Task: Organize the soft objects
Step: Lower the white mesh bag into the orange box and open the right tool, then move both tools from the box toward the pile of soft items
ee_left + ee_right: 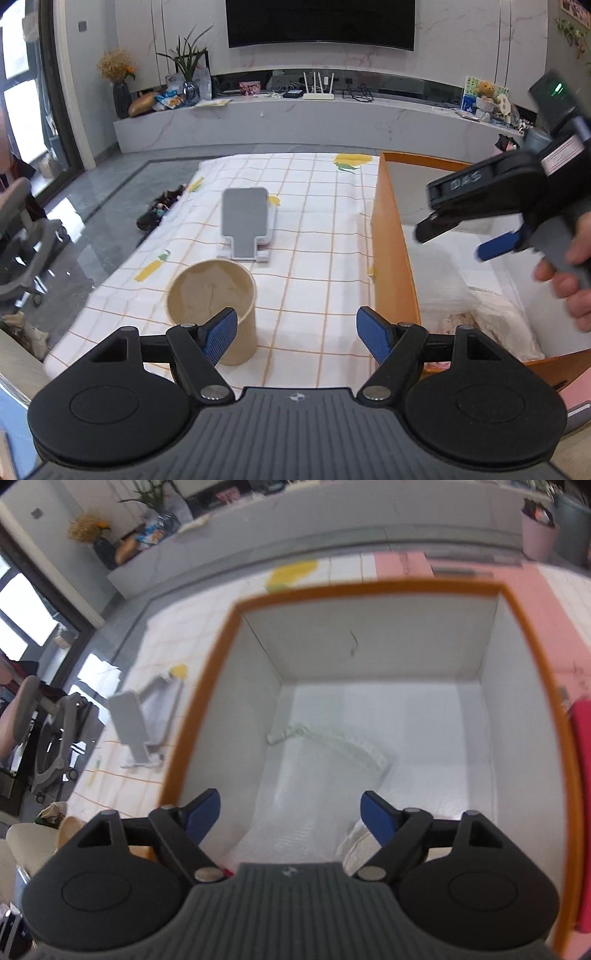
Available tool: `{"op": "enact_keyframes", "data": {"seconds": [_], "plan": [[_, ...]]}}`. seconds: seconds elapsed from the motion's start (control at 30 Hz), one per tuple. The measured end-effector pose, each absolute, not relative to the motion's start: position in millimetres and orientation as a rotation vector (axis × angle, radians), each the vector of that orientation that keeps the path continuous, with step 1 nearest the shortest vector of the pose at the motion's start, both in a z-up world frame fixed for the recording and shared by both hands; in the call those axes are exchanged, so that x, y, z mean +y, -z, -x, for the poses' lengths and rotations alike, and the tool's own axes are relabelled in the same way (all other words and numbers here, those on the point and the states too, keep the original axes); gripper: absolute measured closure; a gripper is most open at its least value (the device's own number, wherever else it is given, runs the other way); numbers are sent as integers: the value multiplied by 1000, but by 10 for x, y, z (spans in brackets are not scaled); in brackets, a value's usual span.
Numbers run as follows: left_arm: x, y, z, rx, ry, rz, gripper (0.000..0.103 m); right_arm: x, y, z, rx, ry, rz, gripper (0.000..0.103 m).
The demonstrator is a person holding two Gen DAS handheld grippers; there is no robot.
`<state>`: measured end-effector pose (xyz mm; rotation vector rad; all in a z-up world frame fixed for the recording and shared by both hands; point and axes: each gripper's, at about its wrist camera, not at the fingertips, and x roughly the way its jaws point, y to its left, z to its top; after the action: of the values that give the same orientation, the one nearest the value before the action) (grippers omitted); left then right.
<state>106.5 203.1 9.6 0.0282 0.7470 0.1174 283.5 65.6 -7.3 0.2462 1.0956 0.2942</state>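
Right gripper: blue-padded jaws spread, nothing grasped, above orange-rimmed white box | soft white cloth items: on box floor, near its left wall | risk: jaws snag cloth on withdrawal | left gripper: released, empty | left view only: tan paper cup, grey phone stand on checked tablecloth.

Blurred by motion: box and stand at nine o'clock. Cut off at three o'clock: hand.
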Motion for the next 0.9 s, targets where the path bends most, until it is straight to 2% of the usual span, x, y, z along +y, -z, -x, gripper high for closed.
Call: {"op": "enact_keyframes", "data": {"seconds": [0.13,0.27,0.57,0.9], "plan": [[1970,-174,-1022,720,-140,-80,16,645,-126,-2734,1078,-307,-211,17],[1912,-301,-974,703,-110,-66,16,493,-428,-2589,1024,-327,-173,10],[1550,-541,-751,648,-39,-109,16,-197,-1082,-2152,910,-271,-116,8],[1071,-605,-574,608,135,-147,16,-1362,-1229,-1659,854,-120,-123,7]]}}
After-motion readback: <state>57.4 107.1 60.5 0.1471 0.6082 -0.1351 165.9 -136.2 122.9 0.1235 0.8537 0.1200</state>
